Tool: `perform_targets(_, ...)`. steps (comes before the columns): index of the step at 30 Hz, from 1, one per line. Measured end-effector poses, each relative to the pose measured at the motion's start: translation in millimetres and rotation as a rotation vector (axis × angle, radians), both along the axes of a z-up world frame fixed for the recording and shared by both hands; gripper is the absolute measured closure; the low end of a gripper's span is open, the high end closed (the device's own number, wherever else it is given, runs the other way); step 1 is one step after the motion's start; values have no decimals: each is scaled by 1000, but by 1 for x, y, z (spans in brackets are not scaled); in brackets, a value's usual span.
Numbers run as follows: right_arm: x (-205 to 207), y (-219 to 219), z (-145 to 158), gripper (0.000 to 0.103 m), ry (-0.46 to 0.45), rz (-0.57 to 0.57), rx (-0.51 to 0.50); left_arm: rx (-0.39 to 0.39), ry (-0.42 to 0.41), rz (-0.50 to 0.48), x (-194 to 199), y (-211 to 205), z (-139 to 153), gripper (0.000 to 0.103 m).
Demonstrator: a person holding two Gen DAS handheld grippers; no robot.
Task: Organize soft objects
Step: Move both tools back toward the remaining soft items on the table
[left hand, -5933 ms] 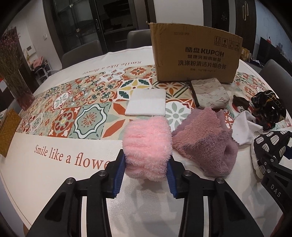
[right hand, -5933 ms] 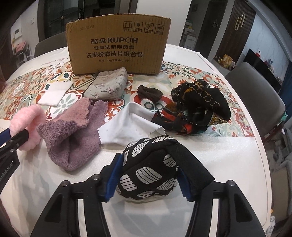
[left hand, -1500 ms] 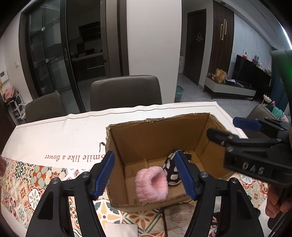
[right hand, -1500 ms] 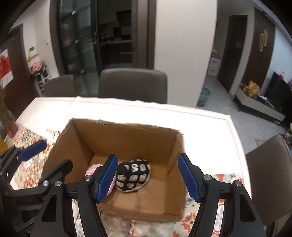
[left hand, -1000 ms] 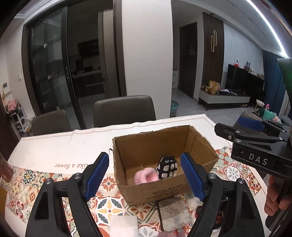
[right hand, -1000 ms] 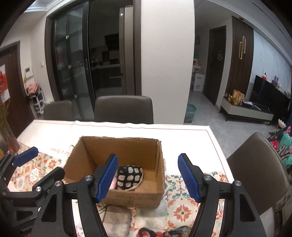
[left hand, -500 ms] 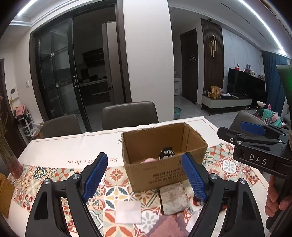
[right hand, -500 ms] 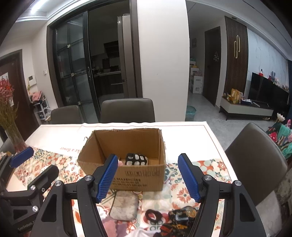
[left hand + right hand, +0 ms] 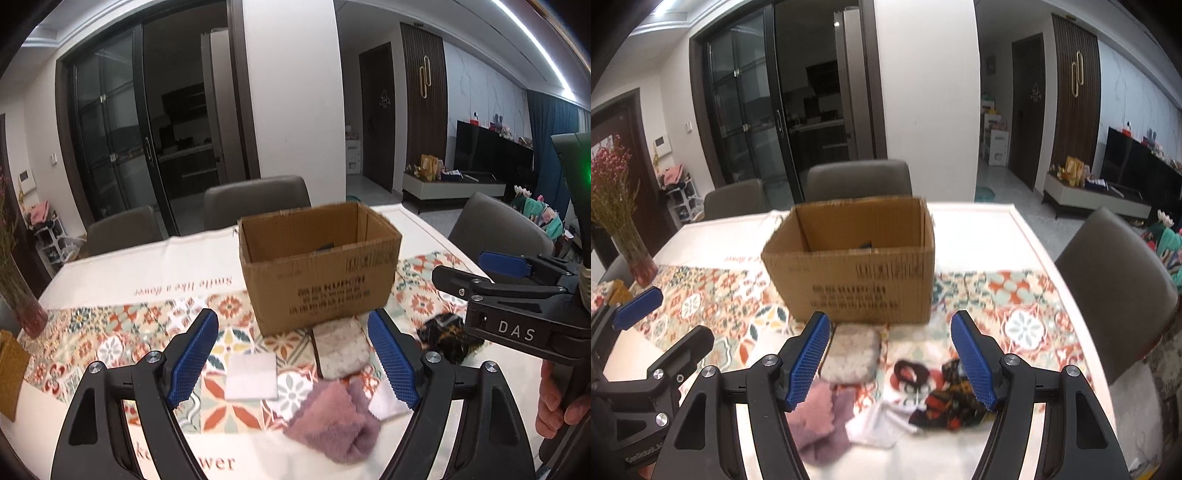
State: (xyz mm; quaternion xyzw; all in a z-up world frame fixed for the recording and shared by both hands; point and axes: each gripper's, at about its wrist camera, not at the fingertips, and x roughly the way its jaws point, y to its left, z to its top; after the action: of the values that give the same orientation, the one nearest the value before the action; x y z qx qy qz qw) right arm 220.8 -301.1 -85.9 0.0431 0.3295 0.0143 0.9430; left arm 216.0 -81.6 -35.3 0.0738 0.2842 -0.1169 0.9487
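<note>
Left gripper (image 9: 293, 360) and right gripper (image 9: 892, 356), both with jaws wide apart and empty, above the desk (image 9: 997, 229). Cardboard box (image 9: 853, 266) at centre; purple fluffy cloth (image 9: 334, 421), white cloth (image 9: 252, 376), patterned pouch (image 9: 851, 356) and dark scarf (image 9: 945, 400) lie before it.

Both toys boxed; hand-held grippers (image 9: 293, 356) apparently withdrawn

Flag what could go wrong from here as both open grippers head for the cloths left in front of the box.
The purple fluffy cloth overlaps the white cloth, so one grab may lift both. The left gripper and right gripper hang close side by side and could collide over that pile. The beige pouch lies by the cardboard box; reaching for it may push the box.
</note>
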Motion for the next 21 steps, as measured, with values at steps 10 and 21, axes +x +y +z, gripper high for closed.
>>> perform_targets(10, -19, 6, -43, 34, 111, 16, 2, 5, 113, 1, -21, 1, -37, 20)
perform_targets(21, -15, 13, -98, 34, 253, 43, 3, 21, 244, -11, -22, 2, -88, 20)
